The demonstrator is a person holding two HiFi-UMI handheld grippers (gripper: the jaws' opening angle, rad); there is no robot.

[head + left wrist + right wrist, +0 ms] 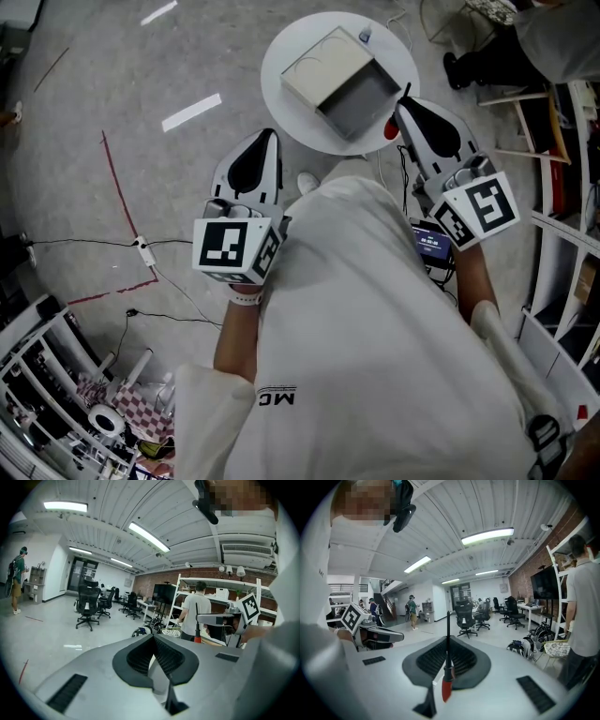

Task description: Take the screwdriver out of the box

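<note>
1. Between the closed jaws of your right gripper (448, 663) sits the screwdriver (446, 686). Its red handle lies back toward the gripper body and its black shaft sticks out past the tips. It is clear of the box (319, 70), at the rim of the round white table (291, 42).
2. Your left gripper (269, 141) has its jaws pressed together on nothing and hovers near the table's other side.
3. The clamp seems to bite where handle meets shaft. A quick swing could make the tool pivot or slide out.
4. The shaft reaches beyond the jaws, so a careless turn could knock it against the box wall.
5. Easing your squeeze here would likely drop it onto the floor.
</note>
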